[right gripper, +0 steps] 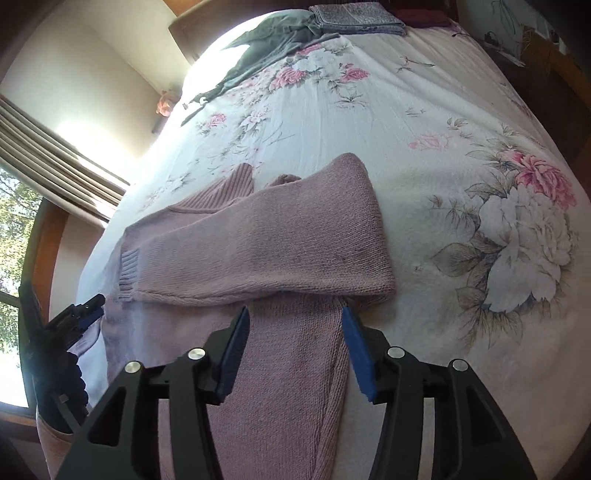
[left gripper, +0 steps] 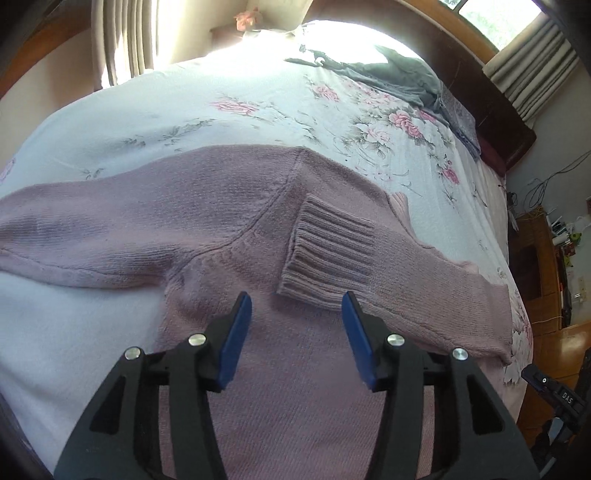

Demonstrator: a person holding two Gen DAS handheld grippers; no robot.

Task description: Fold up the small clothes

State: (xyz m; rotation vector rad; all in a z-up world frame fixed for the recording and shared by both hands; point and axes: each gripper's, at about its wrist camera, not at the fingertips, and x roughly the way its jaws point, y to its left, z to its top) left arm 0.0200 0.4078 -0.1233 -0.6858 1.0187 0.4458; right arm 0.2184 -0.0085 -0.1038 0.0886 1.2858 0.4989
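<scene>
On the floral bedspread (left gripper: 258, 110), at twelve o'clock from my two empty, wide-open grippers, left (left gripper: 296, 306) and right (right gripper: 295, 321), lies a pink knit sweater (left gripper: 221, 206), one sleeve folded across; soft, floppy and stretchy, probably best pinched at the other sleeve's cuff.

Sweater (left gripper: 229, 206): we see dusty pink knit all over, with a ribbed cuff (left gripper: 328, 254) in the same pink.
Bedsheet (left gripper: 147, 110): we see white ground printed with pink flowers and grey-green leaves; one large white peony (right gripper: 524, 236) sits beside a deep pink bloom.
Garment at far end (left gripper: 399, 74): we make out plain grey-green.
Folded cloth (right gripper: 358, 16): we see speckled grey-blue.
Left gripper (left gripper: 296, 312): black body, blue pads, silver bolts.
Right gripper (right gripper: 295, 326): black, blue pads.
Curtains (left gripper: 125, 37): beige.
</scene>
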